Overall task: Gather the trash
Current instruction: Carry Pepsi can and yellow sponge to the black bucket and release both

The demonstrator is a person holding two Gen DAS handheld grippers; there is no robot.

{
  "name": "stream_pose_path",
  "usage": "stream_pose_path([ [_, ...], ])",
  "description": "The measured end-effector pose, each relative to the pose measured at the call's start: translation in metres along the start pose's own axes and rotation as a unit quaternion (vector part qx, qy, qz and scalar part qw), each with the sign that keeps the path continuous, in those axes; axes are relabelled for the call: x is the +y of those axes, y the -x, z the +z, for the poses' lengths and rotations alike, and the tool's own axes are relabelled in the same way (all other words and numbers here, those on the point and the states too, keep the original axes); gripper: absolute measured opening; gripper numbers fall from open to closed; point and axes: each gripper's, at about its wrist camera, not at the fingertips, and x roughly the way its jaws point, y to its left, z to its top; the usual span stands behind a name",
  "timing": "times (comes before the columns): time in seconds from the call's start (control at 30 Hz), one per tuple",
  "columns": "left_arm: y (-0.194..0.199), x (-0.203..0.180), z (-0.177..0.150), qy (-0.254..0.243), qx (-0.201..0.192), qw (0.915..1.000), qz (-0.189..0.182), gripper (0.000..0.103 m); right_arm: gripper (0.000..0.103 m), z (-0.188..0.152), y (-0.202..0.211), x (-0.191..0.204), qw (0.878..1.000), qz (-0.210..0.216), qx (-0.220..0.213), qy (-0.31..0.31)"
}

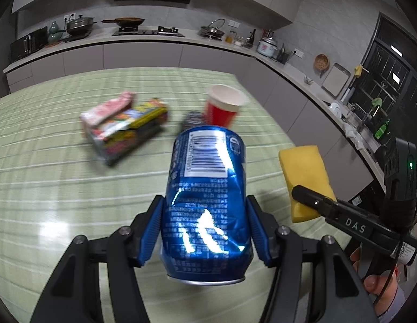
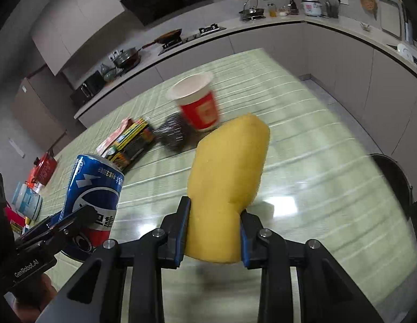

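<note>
Blue can clamped in left gripper, lifted above green tablecloth. Yellow sponge squeezed tight by right gripper. Left to collect, farther back: red cup, steel scourer, snack packets.

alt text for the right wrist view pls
The right gripper squeezes a yellow sponge above a green striped tablecloth. At left, the left gripper holds a blue soda can; behind lie a red paper cup, steel scourer and snack wrappers.
</note>
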Motion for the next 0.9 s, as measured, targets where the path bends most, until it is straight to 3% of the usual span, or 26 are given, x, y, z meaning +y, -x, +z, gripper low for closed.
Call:
stream_pose_path([
  [0.23,-0.038,-0.123,-0.004,0.016,-0.015,0.9996,-0.015,0.061,0.033,0.007,0.056,-0.122,1.0,0.012,0.0,0.003],
  [0.43,-0.069,-0.201,0.005,-0.005,-0.007,0.9985,-0.054,0.061,0.033,0.014,0.106,-0.211,1.0,-0.013,-0.012,-0.014],
  [0.67,-0.091,-0.253,-0.002,-0.048,0.004,0.9947,-0.091,0.061,0.033,0.003,0.145,-0.277,0.996,-0.057,-0.033,-0.066],
  [0.9,-0.109,-0.296,-0.013,-0.064,0.022,0.995,-0.073,0.061,0.033,-0.007,0.153,-0.327,0.993,-0.054,-0.028,-0.105],
])
